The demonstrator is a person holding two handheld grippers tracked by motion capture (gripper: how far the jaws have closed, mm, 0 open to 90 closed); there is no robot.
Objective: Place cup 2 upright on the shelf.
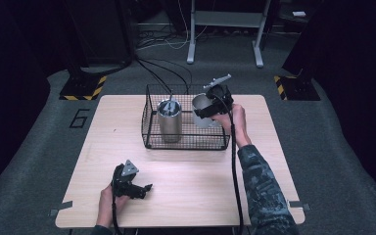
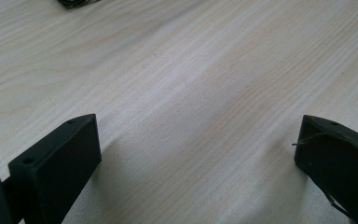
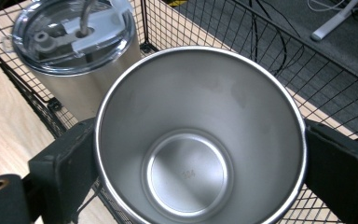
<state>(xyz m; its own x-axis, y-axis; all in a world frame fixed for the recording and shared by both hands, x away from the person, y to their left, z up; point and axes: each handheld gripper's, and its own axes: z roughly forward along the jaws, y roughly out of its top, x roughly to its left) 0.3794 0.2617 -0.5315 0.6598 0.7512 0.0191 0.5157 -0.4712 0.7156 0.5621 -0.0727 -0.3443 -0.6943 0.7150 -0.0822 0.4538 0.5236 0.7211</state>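
A steel cup [image 3: 200, 140] is clamped between the jaws of the right gripper [image 1: 214, 104], over the right half of a wire basket [image 1: 149, 128]. A lidded tumbler [image 1: 169, 120] stands beside it. The left gripper [image 1: 133, 187] is rested wide apart on the table [image 1: 191, 191].

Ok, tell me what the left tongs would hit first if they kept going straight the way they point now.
The left tongs stand open and point down at the bare wooden table, so the tabletop would likely come first. Nothing lies between the jaws, though how far off the wood is stays unclear.
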